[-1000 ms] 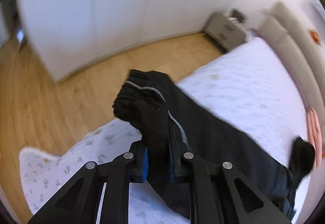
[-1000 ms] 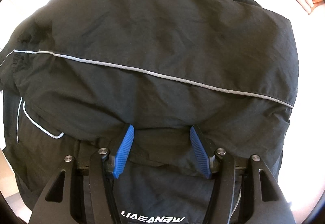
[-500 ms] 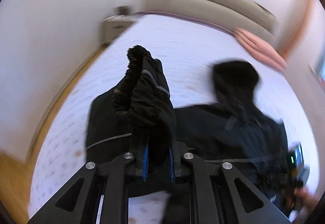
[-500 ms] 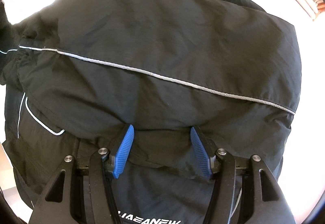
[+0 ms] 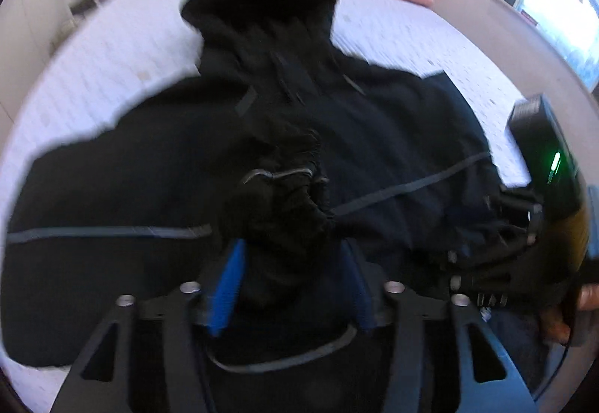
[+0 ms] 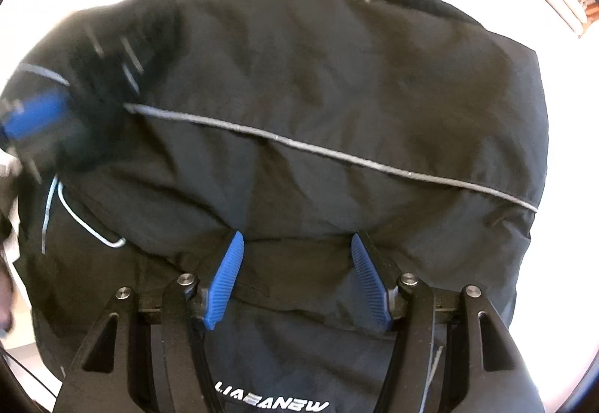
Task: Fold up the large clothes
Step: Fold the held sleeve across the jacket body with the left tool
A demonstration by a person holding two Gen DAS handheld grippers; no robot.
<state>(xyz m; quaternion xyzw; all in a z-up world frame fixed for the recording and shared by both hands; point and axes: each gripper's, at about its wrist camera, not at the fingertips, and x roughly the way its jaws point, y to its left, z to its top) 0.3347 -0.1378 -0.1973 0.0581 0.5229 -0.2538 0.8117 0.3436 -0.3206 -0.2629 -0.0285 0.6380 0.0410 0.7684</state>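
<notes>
Black hooded nylon jacket (image 5: 393, 136), spread on white bed (image 5: 112, 50): soft, slippery; grip cuffs, hems. Left claw (image 5: 290, 263) parted, bunched sleeve cuff (image 5: 284, 203) between fingers. Right claw (image 6: 295, 263) parted, pressing jacket's back.

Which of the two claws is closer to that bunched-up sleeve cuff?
Left. The sleeve cuff sits between the left claw fingers, which are spread apart. The right claw rests open on the jacket's lower back, further away.

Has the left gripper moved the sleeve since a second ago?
Yes. The left gripper carried the sleeve from the bed's edge over the jacket.
</notes>
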